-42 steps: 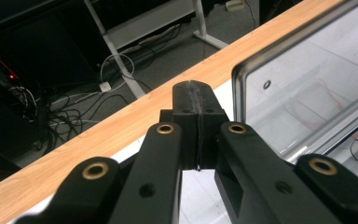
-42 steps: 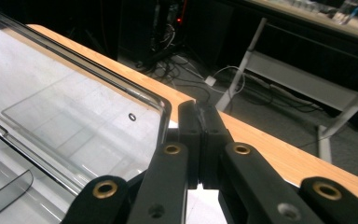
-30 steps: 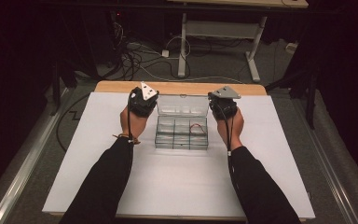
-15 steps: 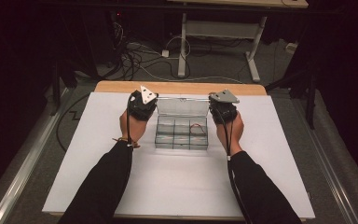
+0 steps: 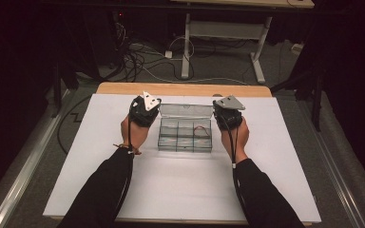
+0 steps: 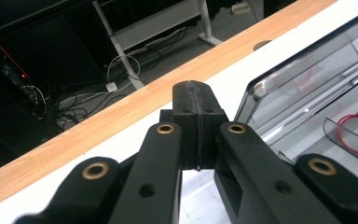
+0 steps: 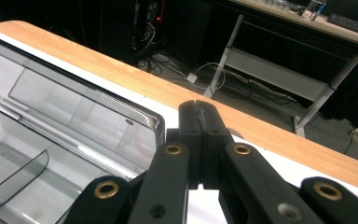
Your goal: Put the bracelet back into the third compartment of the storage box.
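The clear plastic compartment box (image 5: 185, 133) with its lid open stands near the far edge of the white table (image 5: 180, 190), between both hands. The left gripper (image 5: 145, 110) and right gripper (image 5: 228, 113) flank it, jaws closed, holding nothing.

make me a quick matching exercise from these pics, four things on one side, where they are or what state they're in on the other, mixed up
Things:
1. left hand-held gripper
2. right hand-held gripper
3. clear compartment box
4. red cord

Places or states:
A. lid swung open toward the far edge
B. jaws shut, at the box's right end
C. lying in a compartment of the box
D. jaws shut, at the box's left end

Pairs: 1-D, 2-B, 3-A, 4-C
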### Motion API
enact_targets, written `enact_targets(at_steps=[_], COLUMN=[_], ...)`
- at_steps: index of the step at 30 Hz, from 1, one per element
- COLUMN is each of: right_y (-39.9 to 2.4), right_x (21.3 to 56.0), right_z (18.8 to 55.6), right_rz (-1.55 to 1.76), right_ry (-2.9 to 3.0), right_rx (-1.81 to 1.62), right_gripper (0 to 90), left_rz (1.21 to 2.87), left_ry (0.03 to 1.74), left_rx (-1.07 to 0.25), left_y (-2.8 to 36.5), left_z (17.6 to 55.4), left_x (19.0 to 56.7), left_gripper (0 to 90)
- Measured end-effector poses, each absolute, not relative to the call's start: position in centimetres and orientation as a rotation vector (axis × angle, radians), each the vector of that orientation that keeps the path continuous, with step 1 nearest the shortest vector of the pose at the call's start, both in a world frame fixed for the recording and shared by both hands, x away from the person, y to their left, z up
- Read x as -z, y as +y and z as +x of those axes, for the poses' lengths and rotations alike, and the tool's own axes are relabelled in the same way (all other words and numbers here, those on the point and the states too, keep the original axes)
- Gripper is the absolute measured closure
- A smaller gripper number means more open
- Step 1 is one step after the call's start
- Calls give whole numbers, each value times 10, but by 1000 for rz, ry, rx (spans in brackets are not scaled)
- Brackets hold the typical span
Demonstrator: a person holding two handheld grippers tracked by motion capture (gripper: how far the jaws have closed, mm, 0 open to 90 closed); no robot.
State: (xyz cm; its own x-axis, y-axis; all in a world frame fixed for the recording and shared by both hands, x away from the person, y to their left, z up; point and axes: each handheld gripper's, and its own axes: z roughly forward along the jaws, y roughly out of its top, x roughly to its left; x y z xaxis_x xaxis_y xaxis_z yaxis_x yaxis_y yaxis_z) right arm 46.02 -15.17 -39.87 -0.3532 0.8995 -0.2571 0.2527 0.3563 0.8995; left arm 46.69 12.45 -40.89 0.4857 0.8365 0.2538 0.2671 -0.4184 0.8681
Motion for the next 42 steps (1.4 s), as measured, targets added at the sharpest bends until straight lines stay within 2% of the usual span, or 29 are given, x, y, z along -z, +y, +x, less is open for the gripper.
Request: enact_targets(at_steps=[42], right_y=[-151], right_x=[424], right_z=[425], right_rz=[1012], right_ry=[1785], right_rx=[-1022], right_gripper=[900], left_rz=[1945], left_ry=[908], left_rx=[-938], left_y=[121], left_z=[438], left_x=[427], left_gripper=[879])
